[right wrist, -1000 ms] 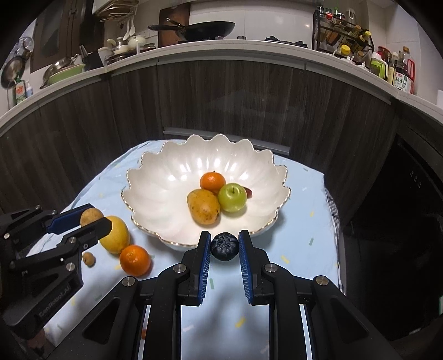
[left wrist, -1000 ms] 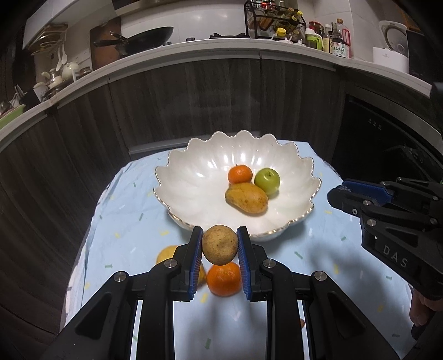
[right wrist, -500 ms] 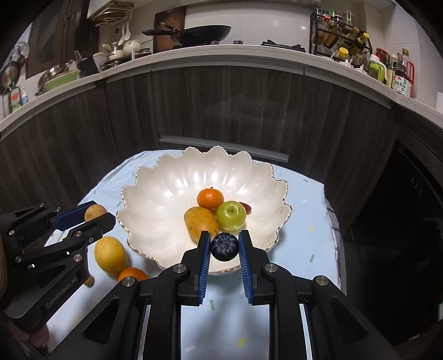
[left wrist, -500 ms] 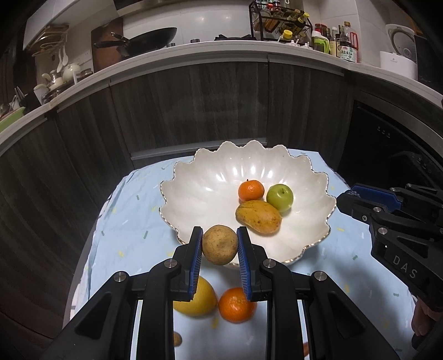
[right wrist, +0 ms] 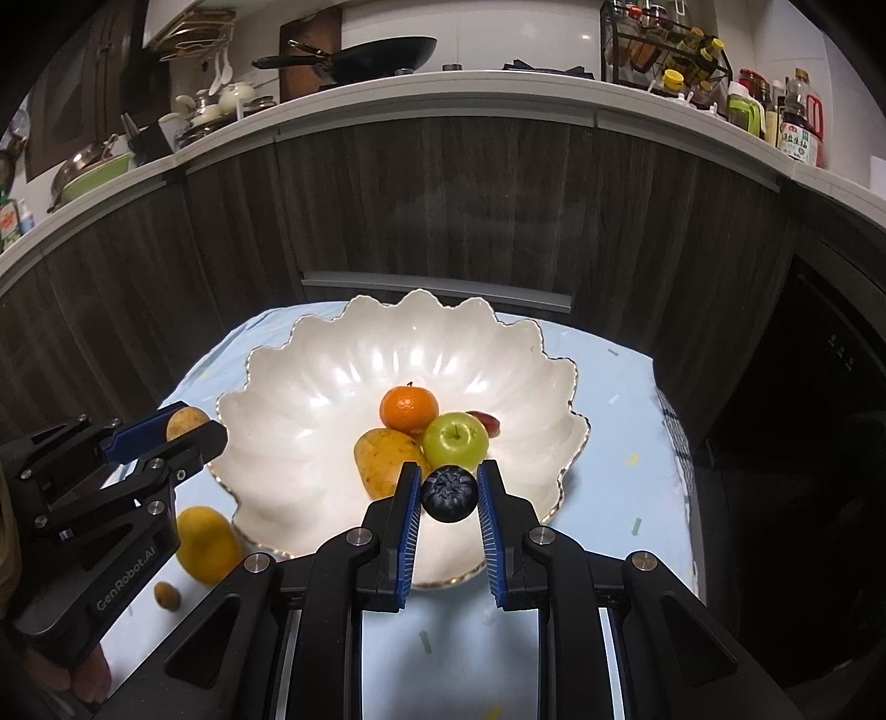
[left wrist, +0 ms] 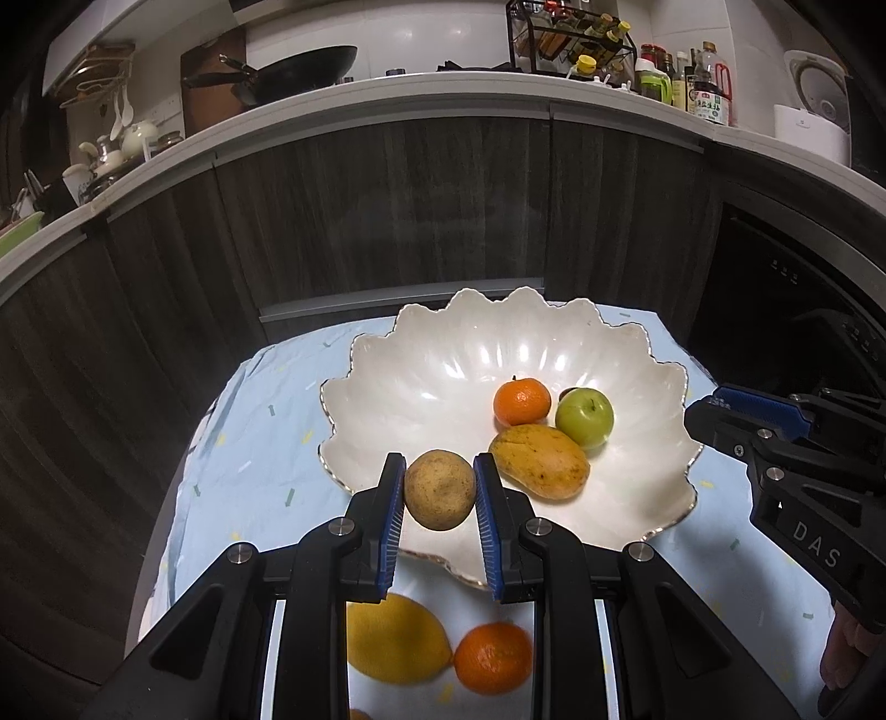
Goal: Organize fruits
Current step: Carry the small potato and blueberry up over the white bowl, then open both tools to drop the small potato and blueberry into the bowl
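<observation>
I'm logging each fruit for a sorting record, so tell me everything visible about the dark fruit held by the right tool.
The dark round fruit looks blue-black and matte, with a puckered, star-like crown facing the camera. It sits clamped between the blue ribbed pads of the right tool, touching nothing else, and appears over the near rim of the scalloped white bowl, in front of the green apple.

Black wok (left wrist: 302,69) on counter — spice rack (left wrist: 570,36) nearby

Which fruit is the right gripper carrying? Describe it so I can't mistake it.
Find the scalloped white bowl on the pale blue cloth. At its near rim, the right gripper is shut on a small dark blue-black round fruit with a star-shaped crown, the only dark one there.
</observation>
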`<state>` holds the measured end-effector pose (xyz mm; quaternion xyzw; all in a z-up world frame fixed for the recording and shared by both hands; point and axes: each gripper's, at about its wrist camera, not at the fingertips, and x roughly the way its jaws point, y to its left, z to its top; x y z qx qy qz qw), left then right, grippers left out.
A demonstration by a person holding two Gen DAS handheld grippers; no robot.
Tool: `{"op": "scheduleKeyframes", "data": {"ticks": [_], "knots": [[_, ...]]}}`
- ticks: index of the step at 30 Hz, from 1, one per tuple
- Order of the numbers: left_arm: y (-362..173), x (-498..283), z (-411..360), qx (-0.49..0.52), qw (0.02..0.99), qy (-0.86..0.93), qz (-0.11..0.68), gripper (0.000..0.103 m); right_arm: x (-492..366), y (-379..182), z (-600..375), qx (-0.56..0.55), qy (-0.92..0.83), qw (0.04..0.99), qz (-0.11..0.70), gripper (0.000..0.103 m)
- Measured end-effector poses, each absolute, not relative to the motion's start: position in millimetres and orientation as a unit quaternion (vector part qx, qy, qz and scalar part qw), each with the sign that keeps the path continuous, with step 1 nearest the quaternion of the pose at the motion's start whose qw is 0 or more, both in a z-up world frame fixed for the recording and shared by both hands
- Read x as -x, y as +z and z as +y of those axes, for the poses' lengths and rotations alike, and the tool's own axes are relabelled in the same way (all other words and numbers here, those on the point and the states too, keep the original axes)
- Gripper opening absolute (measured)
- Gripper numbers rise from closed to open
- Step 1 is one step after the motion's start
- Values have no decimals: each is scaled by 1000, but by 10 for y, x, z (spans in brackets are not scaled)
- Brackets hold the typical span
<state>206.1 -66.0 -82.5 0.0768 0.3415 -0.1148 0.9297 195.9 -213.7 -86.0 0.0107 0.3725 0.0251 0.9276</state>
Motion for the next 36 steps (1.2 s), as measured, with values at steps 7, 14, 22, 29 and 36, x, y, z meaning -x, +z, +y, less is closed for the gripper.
{"op": "scheduleKeyframes", "data": {"ticks": [7,14,22,29,36], "knots": [[-907,-2218,-648,-73,926,-116,351,25,-2113,-928,-2153,-17,10,923,384,22],[-980,-2387,-643,-66,922,-126,360,25,-2276,-1019,-2170,-19,1,916,401,22],[-1079,-2522,-647,-64,916,-129,373,25,-2379,-1103,-2157,-18,-6,910,414,22],[-1153,-2568,-647,-65,909,-132,390,26,-2425,-1165,-2127,-16,-2,904,428,22],[-1114,-2545,-634,-70,911,-129,385,44,-2415,-1179,-2125,-19,-9,901,433,24]]}}
